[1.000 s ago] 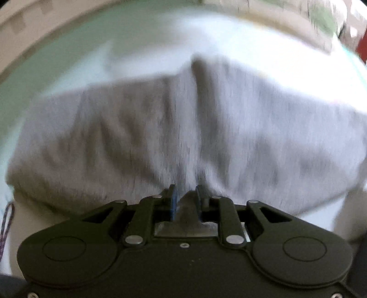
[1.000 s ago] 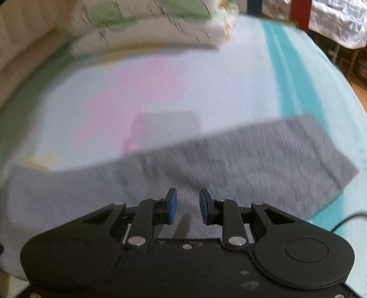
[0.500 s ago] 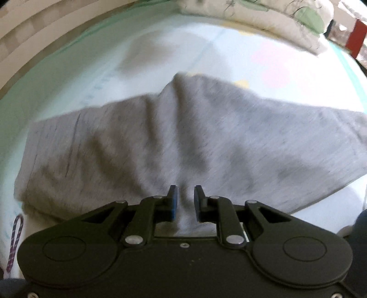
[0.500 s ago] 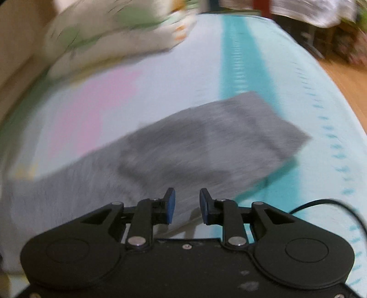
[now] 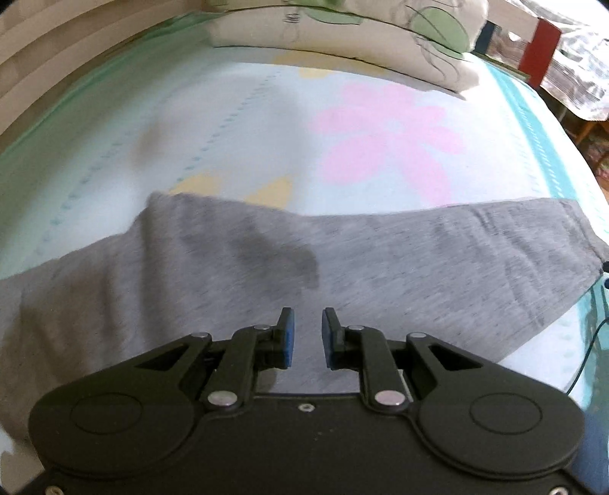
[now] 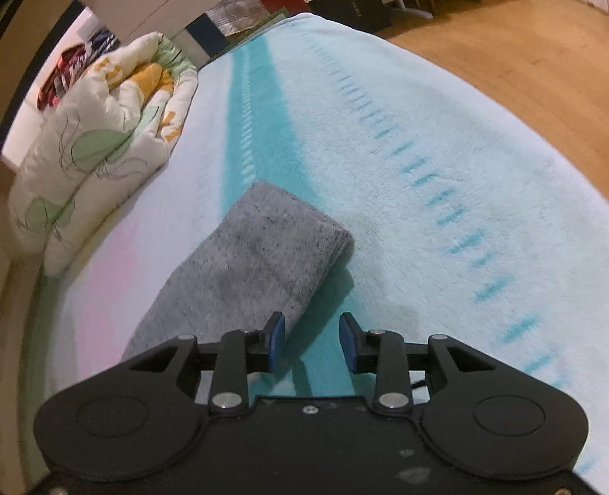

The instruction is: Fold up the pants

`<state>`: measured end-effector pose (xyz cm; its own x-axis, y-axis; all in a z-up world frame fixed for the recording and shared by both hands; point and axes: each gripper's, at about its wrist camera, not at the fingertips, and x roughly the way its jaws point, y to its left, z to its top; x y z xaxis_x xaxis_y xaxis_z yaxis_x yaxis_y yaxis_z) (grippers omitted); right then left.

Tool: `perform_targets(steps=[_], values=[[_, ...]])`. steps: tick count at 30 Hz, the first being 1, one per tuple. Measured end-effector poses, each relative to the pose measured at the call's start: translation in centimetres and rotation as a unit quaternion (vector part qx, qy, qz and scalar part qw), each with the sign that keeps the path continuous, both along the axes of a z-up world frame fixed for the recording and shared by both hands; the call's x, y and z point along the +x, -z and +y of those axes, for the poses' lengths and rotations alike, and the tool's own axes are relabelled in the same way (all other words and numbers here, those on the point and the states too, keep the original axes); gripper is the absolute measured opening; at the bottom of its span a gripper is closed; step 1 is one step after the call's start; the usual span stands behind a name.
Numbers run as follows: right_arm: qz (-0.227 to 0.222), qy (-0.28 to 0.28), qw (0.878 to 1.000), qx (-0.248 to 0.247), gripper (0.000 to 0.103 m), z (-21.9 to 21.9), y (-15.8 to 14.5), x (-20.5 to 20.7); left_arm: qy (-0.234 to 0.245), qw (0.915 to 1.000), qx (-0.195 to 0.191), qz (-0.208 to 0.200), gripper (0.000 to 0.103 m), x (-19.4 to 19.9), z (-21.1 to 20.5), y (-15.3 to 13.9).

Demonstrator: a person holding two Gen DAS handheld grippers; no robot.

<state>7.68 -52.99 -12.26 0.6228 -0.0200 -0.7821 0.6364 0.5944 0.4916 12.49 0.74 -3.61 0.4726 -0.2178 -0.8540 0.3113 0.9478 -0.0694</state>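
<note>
Left wrist view: grey pants (image 5: 342,251) lie flat across the bed (image 5: 236,125), legs stacked, cuff end to the right; quilt (image 5: 342,34) beyond. Left hand-held gripper (image 5: 306,339) hovers over the cloth, jaws narrowly apart, nothing between them. Right wrist view: cuff end of the pants (image 6: 266,247) rests on the teal stripe; right hand-held gripper (image 6: 312,340), jaws opening, empty, sits just beside the cloth's edge. Handling, judged: soft, light, limp knit; best pinched at cuff corners or waistband. No legible writing or labels.
</note>
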Motion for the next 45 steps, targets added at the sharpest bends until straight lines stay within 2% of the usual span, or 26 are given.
perform_targets(steps=[5, 8, 14, 19, 20, 22, 27, 33, 39, 41, 45], values=[[-0.027, 0.03, 0.998, 0.04, 0.037, -2.7, 2.0, 0.7, 0.015, 0.9999, 0.0, 0.007, 0.025, 1.1, -2.2, 0.6], [-0.039, 0.041, 0.997, 0.042, 0.037, -4.1, 2.1, 1.8, 0.021, 0.9997, -0.003, 0.012, 0.025, 1.6, -3.3, 1.1], [-0.036, 0.015, 0.998, 0.041, 0.041, -5.9, 1.9, 4.9, 0.031, 0.9993, -0.008, 0.021, 0.025, 2.5, -5.4, 1.6], [-0.023, -0.041, 0.999, 0.006, 0.041, -5.8, 1.4, 7.3, 0.045, 0.9986, -0.015, 0.024, 0.025, 4.2, -8.4, 1.6], [-0.018, -0.055, 0.998, -0.008, 0.037, -5.5, 1.2, 7.7, 0.049, 0.9983, -0.017, 0.027, 0.025, 4.6, -9.4, 1.6], [-0.008, -0.082, 0.996, -0.036, 0.013, -4.7, 1.2, 8.4, 0.051, 0.9979, -0.021, 0.035, 0.025, 5.6, -11.1, 1.9], [0.004, -0.1, 0.991, -0.084, 0.013, -3.4, 0.9, 8.6, 0.053, 0.9978, -0.007, 0.04, 0.025, 7.3, -15.0, 3.1], [0.008, -0.111, 0.989, -0.095, 0.013, -3.4, 0.7, 8.9, 0.071, 0.9967, 0.0, 0.039, 0.025, 7.5, -18.2, 4.7], [0.001, -0.118, 0.987, -0.108, 0.013, -3.0, -0.3, 8.8, 0.07, 0.9969, 0.035, -0.002, 0.025, 7.6, -20.0, 5.8], [-0.005, -0.115, 0.987, -0.112, 0.013, -2.7, -1.1, 8.6, 0.066, 0.9973, 0.033, 0.005, 0.025, 7.8, -20.0, 5.4], [-0.019, -0.116, 0.985, -0.128, 0.012, -1.5, -3.5, 8.1, 0.039, 0.999, -0.011, 0.018, 0.025, 8.2, -17.3, 3.5]])
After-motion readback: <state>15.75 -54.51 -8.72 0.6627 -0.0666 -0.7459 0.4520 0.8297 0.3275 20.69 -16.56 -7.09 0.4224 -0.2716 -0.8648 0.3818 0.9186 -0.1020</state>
